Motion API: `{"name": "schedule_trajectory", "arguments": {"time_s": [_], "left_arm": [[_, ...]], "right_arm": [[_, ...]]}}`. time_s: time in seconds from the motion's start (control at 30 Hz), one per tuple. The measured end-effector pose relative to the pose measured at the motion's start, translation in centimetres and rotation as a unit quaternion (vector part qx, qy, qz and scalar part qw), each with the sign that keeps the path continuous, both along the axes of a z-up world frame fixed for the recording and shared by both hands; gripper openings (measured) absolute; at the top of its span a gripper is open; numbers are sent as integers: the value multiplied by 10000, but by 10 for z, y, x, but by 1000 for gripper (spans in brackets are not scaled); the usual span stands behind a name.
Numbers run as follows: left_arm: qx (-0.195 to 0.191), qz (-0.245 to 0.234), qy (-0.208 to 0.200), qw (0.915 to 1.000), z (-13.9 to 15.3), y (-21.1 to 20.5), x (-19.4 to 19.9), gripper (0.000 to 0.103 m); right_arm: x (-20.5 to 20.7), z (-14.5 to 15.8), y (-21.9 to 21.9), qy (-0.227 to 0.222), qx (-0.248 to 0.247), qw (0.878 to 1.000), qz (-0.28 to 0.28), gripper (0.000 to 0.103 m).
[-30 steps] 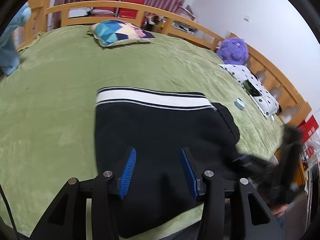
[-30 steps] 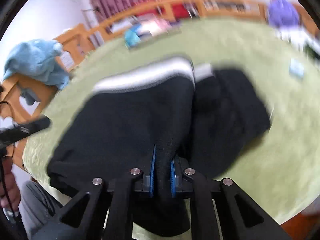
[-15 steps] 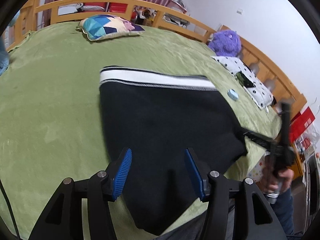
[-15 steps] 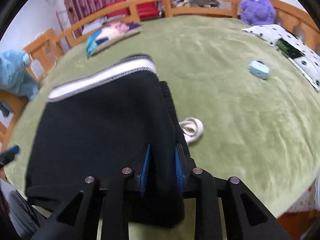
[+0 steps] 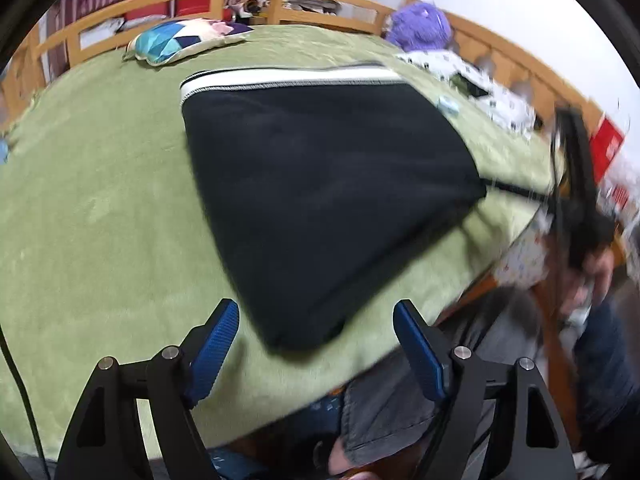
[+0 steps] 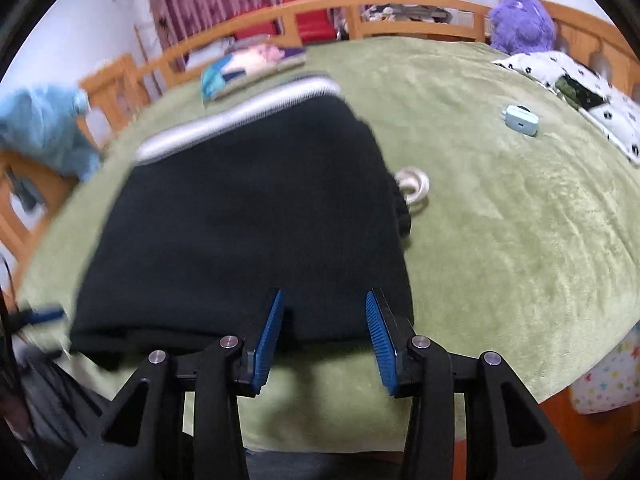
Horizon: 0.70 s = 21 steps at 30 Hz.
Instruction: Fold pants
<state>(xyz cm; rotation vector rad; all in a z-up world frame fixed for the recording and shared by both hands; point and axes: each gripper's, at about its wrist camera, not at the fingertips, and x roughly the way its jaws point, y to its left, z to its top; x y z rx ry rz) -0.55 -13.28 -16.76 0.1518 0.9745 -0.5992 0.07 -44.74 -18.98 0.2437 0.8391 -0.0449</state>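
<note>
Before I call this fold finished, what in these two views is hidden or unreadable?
- Left wrist view: right tongs motion-blurred; open or shut unclear.
- Right wrist view: white cord loop runs under the black folded pants; its end is hidden.
- Both views: layers beneath the pants' top surface are covered.

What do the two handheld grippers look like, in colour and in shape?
The left gripper and the right gripper look alike. Each has a black frame of angular struts with triangular cut-outs and round silver bolt heads at the joints. Each finger carries a flat blue pad with a ribbed texture. A thin black cable runs down the left edge of the left wrist view.
</note>
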Motion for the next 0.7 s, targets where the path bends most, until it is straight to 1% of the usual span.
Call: {"name": "schedule_trajectory", "arguments": {"time_s": [0.03, 0.07, 0.1, 0.17, 0.2, 0.23, 0.27, 0.3, 0.33, 0.37, 0.4, 0.43, 0.47, 0.5, 0.53, 0.57, 0.6, 0.63, 0.67, 0.7], "left_arm": [[115, -1, -16, 9999, -6, -3, -2, 78], [339, 96, -2, 9994, -16, -8, -1, 78], [431, 202, 14, 9989, -21, -11, 1, 77], [328, 499, 42, 9982, -29, -11, 9, 74], [268, 666, -4, 9974, -31, -10, 13, 69], [265, 785, -90, 9965, -33, -10, 17, 42], [309, 853, -124, 9958, -32, -11, 20, 28], [265, 940, -167, 9951, -29, -7, 23, 19], [192, 1042, -302, 9939, -23, -1, 24, 15], [-5, 1155, -536, 9919, -12, 11, 24, 15], [-177, 1266, -737, 9891, -1, 23, 24, 15], [-212, 1375, -854, 9866, 7, 31, 27, 15], [-148, 1414, -821, 9864, 7, 34, 32, 15], [-78, 1421, -718, 9872, 2, 34, 36, 15], [44, 1405, -540, 9886, -8, 30, 39, 15], [276, 1311, -382, 9902, -20, 23, 39, 15], [486, 1231, -339, 9906, -28, 19, 36, 17], [621, 1167, -368, 9905, -33, 18, 32, 22], [612, 1125, -385, 9910, -33, 20, 29, 27], [507, 1109, -358, 9919, -29, 25, 27, 31]], "right_arm": [[0, 1, -3, -21, 99, 9999, -54, 45], [4, 1, -6, 7, 135, 9998, -120, 48], [8, 0, -9, 59, 156, 9996, -214, 48], [16, -8, -11, 139, 266, 9991, -295, 50], [18, -13, -11, 175, 311, 9989, -319, 50], [19, -16, -12, 202, 356, 9985, -367, 50], [19, -19, -11, 189, 444, 9979, -440, 51], [20, -19, -11, 185, 479, 9974, -501, 43], [21, -17, -10, 188, 402, 9979, -464, 33], [17, -11, -10, 94, 349, 9984, -431, 12], [10, -5, -17, -125, 434, 9981, -422, 4], [0, 4, -23, -394, 687, 9963, -346, 4], [-3, 6, -24, -440, 804, 9955, -257, 3], [-4, 5, -21, -352, 787, 9961, -187, 3], [-1, -1, -14, -208, 638, 9976, -171, 3], [4, -10, -4, -32, 333, 9993, -147, 3], [8, -18, 4, 105, 24, 9999, -113, 4], [11, -24, 8, 185, -121, 9997, -87, 4], [12, -25, 9, 231, -106, 9997, -41, 5], [12, -23, 7, 278, -46, 9996, 26, 5]]}}
